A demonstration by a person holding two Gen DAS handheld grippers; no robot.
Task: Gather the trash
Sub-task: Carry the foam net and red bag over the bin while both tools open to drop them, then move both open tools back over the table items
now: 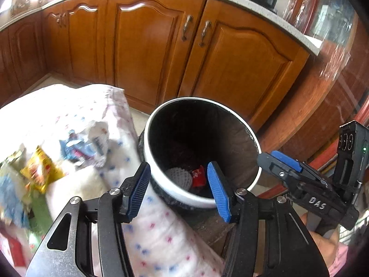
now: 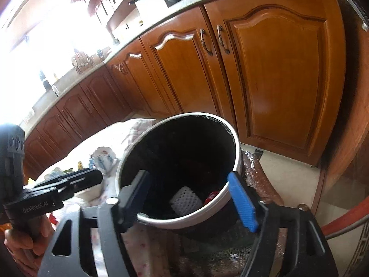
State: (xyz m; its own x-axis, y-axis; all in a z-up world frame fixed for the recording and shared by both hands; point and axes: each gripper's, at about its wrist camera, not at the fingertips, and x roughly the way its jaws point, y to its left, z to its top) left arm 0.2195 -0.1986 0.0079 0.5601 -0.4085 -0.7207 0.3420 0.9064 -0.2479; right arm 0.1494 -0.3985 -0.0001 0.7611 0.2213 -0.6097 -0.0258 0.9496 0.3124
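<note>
Left wrist view showed the left gripper [image 1: 178, 188] spread wide and empty over a white-rimmed trash bin [image 1: 161, 184] lined in black, with a white foam net [image 1: 178, 180] and red wrapper [image 1: 198, 176] at its bottom. Crumpled wrappers [image 1: 69, 152] lay on the floral tablecloth [image 1: 156, 237]. The right gripper [image 2: 196, 196] gaped empty too. Wooden kitchen cabinets [image 2: 276, 80] stood behind.

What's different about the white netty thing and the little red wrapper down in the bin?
The white foam net sleeve is pale, puffy and full of holes; the small red wrapper is bright, smooth and crumpled, with white print. The sleeve looks bigger, while the wrapper is partly tucked away in the right wrist view. Both lie side by side at the bottom of the round white-rimmed trash bin.
</note>
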